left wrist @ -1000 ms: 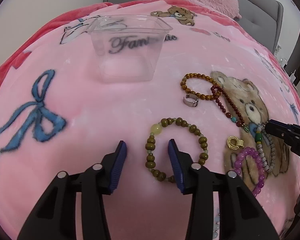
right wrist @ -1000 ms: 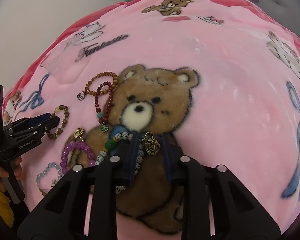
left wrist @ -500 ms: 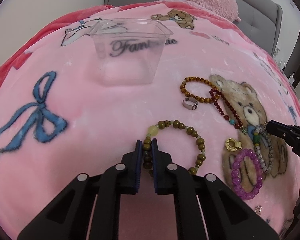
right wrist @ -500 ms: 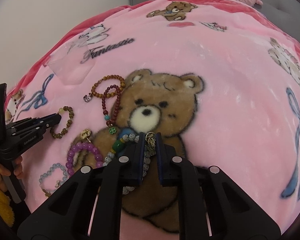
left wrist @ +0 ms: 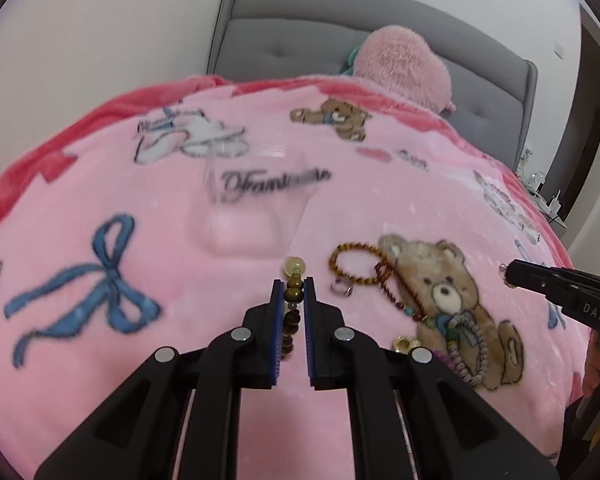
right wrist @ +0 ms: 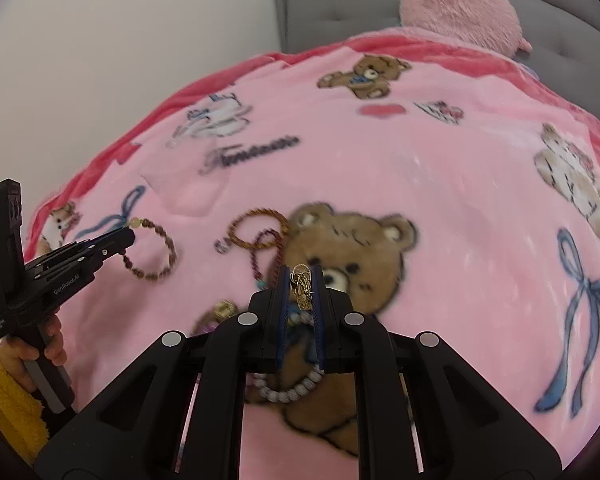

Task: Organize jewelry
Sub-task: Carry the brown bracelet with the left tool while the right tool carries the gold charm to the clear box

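While a pink blanket [left wrist: 188, 360] printed with bows and teddy bears covers the whole bed, its big brown bear print [left wrist: 448, 292] serves as the landmark for everything lying on it. Beyond the blanket stand a grey headboard [left wrist: 300, 40] and a fluffy pink cushion [left wrist: 404, 64]. Up and to the left of the bear sits a clear plastic tub [left wrist: 256, 200], blurred and with nothing visible inside. Across the bear's ear lies a brown bead loop [left wrist: 352, 260], crossed by a dark red bead strand [left wrist: 400, 288] that runs down toward the bear's chest; a grey-white bead bracelet [left wrist: 472, 356] rests on its belly, and a small silver ring [left wrist: 342, 289] lies just left of its head.

The left gripper [left wrist: 295, 284] is pinched closed on an olive bead bracelet [left wrist: 294, 292], which hangs clear of the blanket, left of the bear. The right gripper [right wrist: 302, 276], its jaws having just closed, clamps a small gold ornament [right wrist: 302, 286] in front of the bear's face.
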Tool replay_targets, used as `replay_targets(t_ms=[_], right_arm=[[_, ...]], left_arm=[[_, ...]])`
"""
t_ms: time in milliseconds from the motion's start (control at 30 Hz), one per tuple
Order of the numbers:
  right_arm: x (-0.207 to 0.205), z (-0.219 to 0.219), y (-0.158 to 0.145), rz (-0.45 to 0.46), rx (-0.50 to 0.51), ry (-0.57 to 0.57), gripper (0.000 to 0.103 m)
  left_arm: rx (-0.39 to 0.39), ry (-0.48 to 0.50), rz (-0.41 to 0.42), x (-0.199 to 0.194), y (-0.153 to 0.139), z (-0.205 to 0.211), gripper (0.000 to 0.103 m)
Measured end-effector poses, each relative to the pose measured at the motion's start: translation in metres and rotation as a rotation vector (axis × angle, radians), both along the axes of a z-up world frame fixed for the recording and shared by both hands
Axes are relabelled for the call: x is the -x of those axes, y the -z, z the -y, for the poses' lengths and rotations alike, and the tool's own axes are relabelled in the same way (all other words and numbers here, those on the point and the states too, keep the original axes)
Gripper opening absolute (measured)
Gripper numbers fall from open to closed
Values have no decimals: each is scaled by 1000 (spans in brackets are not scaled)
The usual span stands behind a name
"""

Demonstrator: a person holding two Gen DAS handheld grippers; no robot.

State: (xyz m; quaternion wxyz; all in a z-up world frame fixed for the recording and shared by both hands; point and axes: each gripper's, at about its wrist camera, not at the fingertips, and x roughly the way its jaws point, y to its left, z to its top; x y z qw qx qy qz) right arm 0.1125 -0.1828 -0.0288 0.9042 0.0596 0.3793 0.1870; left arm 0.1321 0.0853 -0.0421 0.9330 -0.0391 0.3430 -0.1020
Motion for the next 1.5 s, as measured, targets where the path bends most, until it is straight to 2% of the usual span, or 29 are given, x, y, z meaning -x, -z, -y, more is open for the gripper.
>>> replay_targets(t_ms=[467, 667, 833, 1100, 1300, 1500], right_arm=[[-16, -42, -43, 101, -15, -88, 11], [-41, -70, -63, 144, -21, -144, 11], [-67, -96, -73, 169, 9, -178, 11], [-95, -121, -62, 145, 15, -209, 11], [-116, -135, -38, 82, 4, -226, 11], [-128, -150, -23, 60, 1, -243, 11]], left_arm=[[-47, 21, 123, 4, -50, 0, 9], [-69, -1, 141, -23, -70, -7, 9], [-29, -10, 140, -49, -79, -19, 9], [112, -10, 85, -83, -67, -40, 9], [127, 1, 37, -102, -42, -47, 9], [140, -8, 9, -110, -19, -54, 9]])
